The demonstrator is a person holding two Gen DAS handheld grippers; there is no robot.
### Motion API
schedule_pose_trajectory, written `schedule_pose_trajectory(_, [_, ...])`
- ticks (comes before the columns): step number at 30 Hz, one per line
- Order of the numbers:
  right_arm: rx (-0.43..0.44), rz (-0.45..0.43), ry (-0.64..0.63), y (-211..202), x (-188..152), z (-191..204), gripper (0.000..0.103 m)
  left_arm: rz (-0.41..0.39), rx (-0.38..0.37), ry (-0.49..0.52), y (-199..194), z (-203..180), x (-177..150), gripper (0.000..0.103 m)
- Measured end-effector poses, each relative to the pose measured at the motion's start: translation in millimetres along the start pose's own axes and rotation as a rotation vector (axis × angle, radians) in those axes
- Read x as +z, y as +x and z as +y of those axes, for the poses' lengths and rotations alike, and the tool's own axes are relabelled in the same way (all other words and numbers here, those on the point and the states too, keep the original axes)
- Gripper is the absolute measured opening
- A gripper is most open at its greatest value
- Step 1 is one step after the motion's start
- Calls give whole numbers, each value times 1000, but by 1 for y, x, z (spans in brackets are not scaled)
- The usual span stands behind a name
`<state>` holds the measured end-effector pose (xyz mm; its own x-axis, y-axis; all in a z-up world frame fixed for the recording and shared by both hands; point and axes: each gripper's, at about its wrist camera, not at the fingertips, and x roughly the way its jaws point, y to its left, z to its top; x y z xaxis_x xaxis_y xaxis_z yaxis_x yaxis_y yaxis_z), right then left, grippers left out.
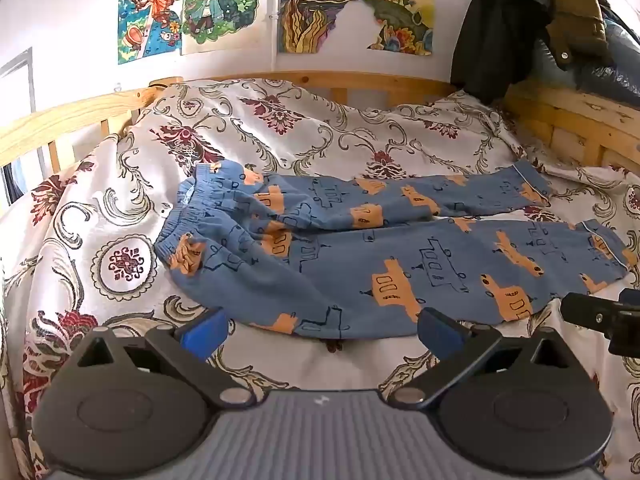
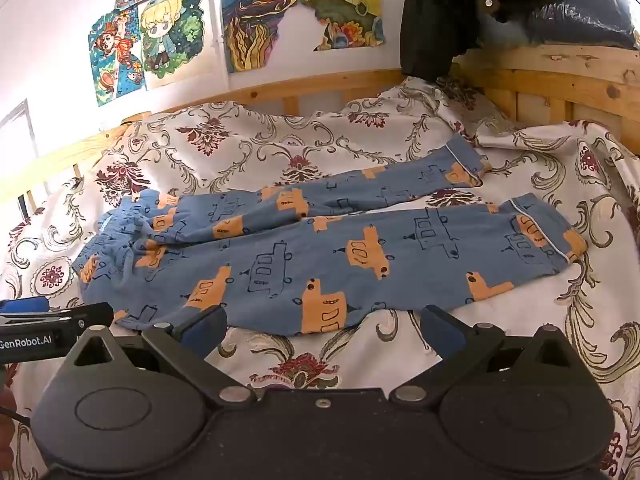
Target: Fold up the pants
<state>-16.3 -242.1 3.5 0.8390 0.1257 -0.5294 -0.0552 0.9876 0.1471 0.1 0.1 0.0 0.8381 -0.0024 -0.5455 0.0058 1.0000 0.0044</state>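
While both grippers hang just above the near edge of the bed, the pants (image 1: pixel 384 248) lie spread out flat on the bedspread (image 1: pixel 100 208), not yet folded. They are blue with orange trucks and dark outline drawings. The waistband (image 1: pixel 188 224) is bunched up at the left, and the two legs run to the right, with a narrow strip of bedspread showing between them near the cuffs. The near leg is the wider one in both views; the far leg lies behind it and ends near the wooden bed frame (image 1: pixel 580 120).

The left gripper (image 1: pixel 322 330) has its jaws spread wide, with nothing between them. Its blue pads (image 1: pixel 202 330) sit close to the near hem of the pants, just in front of the cloth; I cannot tell if they touch it. The right gripper (image 2: pixel 322 326) is spread wide in the same way and is empty. Its fingertips sit at the near edge of the near leg, about the middle of its length.

In the right wrist view the left gripper shows at the left edge, beside the waistband end. In the left wrist view the right gripper shows at the right edge, near the cuff of the near leg.

On the wall behind the bed hang colourful drawings (image 1: pixel 192 8). A dark jacket (image 1: pixel 500 32) hangs over the right corner of the frame.
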Motion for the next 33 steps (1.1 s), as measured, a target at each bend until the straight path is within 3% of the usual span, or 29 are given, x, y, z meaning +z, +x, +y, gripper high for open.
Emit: schedule_pose_trajectory(33, [0, 6, 3, 2, 0, -1, 103, -1, -2, -5, -1, 5, -3, 103])
